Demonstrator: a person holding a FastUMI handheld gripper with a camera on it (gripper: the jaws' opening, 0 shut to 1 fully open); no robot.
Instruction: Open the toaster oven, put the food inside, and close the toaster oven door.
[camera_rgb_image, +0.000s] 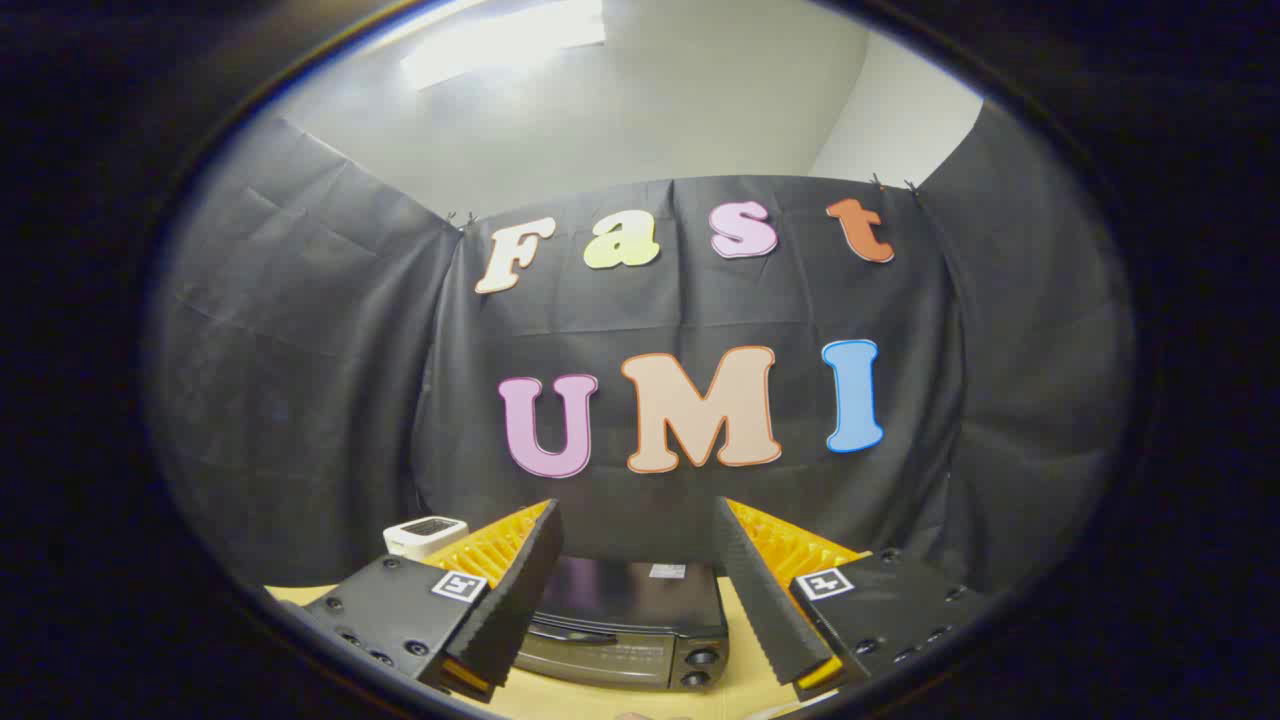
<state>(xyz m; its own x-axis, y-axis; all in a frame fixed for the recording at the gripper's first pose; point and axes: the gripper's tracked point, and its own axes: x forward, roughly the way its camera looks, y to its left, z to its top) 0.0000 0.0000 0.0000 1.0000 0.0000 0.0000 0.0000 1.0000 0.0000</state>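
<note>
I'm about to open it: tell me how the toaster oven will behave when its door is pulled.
The toaster oven looks boxy, rigid and wide-based, so it probably won't tip. On the smooth table it may slide instead. The tongs are open and hold nothing; the oven sits beyond them.

Staged recording booth, not a real kitchen: black cloth wall (300, 380) clipped up on three sides, plain white room wall (650, 110) above it, light counter (745, 685) carrying a black toaster oven (625, 625) and a small white appliance (425, 533).

Bright ceiling light (505, 45), dim fisheye-warped edges
</note>
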